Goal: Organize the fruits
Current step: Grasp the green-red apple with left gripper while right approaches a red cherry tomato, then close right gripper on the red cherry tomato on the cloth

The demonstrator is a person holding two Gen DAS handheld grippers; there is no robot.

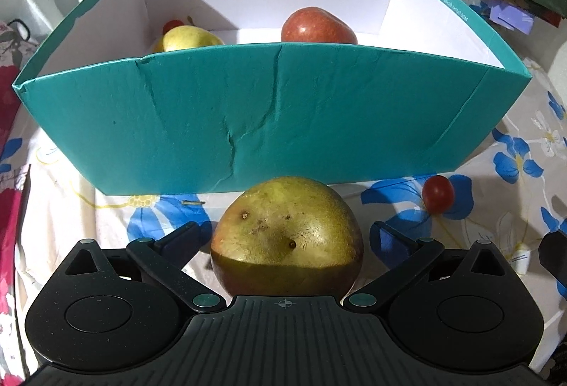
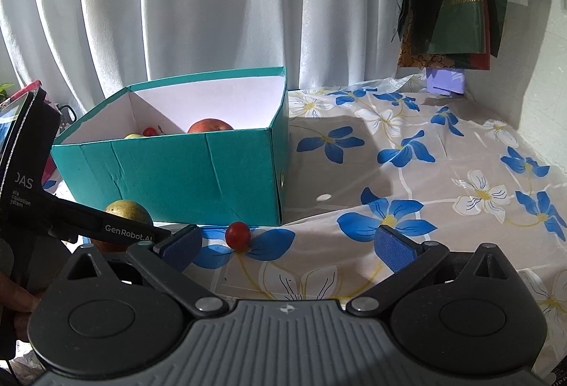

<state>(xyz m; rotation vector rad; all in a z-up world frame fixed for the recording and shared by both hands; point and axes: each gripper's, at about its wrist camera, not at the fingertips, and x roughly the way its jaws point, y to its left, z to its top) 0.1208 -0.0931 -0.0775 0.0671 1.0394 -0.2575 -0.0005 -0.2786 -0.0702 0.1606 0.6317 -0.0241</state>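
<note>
White curtains (image 2: 212, 14) back the scene, and a floral tablecloth (image 2: 425, 155) covers the surface. The teal box (image 1: 248, 109) stands open-topped as the collecting point, already holding a red apple (image 1: 319, 26), a yellow pear (image 1: 189, 37) and a small red item, possibly a cherry. The green-brown fruit (image 1: 287, 233) lies on the cloth just in front of the box, between the wide-spread jaws of the left gripper (image 1: 287, 237), placed for a grasp but not yet gripped. The right gripper (image 2: 287, 244) is likewise wide and empty, near the grape (image 2: 238, 234).
</note>
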